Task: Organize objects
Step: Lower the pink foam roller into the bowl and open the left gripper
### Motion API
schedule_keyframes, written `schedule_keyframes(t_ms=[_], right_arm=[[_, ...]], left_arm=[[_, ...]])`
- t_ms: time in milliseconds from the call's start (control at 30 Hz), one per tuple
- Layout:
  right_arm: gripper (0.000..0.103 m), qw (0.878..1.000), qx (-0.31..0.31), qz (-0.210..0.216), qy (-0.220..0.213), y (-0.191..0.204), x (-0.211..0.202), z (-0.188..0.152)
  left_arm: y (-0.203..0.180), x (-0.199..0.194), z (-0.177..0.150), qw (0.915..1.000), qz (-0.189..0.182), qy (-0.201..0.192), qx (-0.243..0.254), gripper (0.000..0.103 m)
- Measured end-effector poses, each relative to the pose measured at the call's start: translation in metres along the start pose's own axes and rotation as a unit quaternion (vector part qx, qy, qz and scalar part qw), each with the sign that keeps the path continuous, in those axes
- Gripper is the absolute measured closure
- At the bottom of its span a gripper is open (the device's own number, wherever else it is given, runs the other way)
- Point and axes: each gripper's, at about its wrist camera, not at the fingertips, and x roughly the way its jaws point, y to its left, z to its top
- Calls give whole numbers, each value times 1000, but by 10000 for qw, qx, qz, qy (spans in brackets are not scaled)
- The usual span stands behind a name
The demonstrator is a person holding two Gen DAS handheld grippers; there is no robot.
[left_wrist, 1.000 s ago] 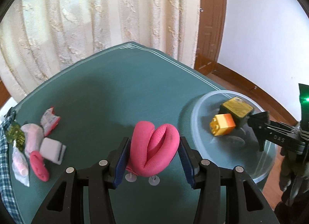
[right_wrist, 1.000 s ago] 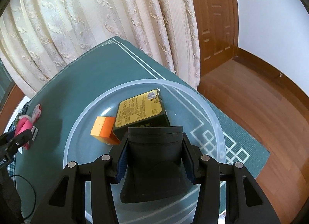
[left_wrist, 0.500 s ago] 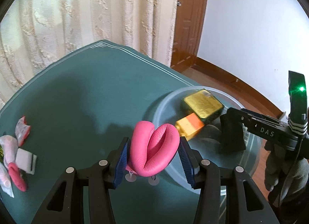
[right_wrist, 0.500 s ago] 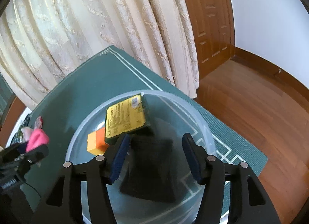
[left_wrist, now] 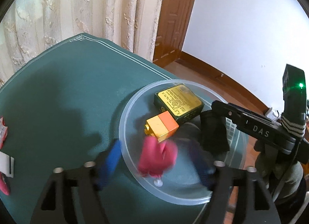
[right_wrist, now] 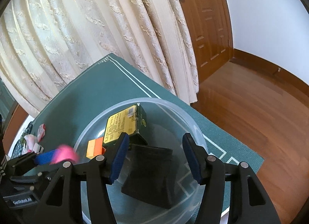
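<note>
My left gripper point(left_wrist: 154, 161) hangs over the near rim of a clear plastic bowl point(left_wrist: 123, 127). Its jaws are opening and blurred. The pink folded soft thing point(left_wrist: 157, 156) sits loose between them with a gap to each pad. In the bowl lie a green and yellow box point(left_wrist: 178, 103), an orange and yellow block point(left_wrist: 162, 125) and a black pouch point(left_wrist: 213, 133). My right gripper point(right_wrist: 156, 156) stands open just above the black pouch point(right_wrist: 150, 175) without touching it. The right wrist view also shows the bowl point(right_wrist: 193, 127), the box point(right_wrist: 123, 125), the block point(right_wrist: 94, 146) and the pink thing point(right_wrist: 64, 154).
Several small packets and pink items point(right_wrist: 34, 141) lie at the far left of the green tablecloth point(left_wrist: 67, 88). A cream curtain point(right_wrist: 96, 30) hangs behind the table. A wooden door and floor point(right_wrist: 251, 108) lie beyond the table's right edge, close to the bowl.
My left gripper has moved right over the bowl and spread its jaws, freeing the pink thing. My right gripper has opened and let go of the black pouch, which now lies in the bowl.
</note>
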Motion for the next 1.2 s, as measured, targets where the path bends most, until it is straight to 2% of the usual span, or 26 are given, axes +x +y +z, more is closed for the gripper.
schedule_keyframes(t_ms=[167, 467, 533, 600, 767, 1200], right_arm=[[44, 10000, 3, 25, 22, 1, 1, -2], [44, 9999, -25, 98, 6, 7, -2, -4], [44, 9999, -40, 118, 1, 10, -4, -5], [44, 9999, -57, 134, -9, 13, -5, -5], [42, 9999, -27, 110, -85, 17, -9, -5], [41, 9996, -102, 95, -256, 37, -19, -4]], left_arm=[[7, -4, -1, 9999, 94, -43, -139, 23], [9, -9, -6, 9991, 413, -103, -60, 23], [12, -11, -6, 9987, 476, -117, -97, 20], [15, -14, -6, 9984, 529, -141, -170, 12], [26, -19, -7, 9959, 830, -202, -283, 6], [47, -33, -19, 9917, 1142, -283, -525, 6]])
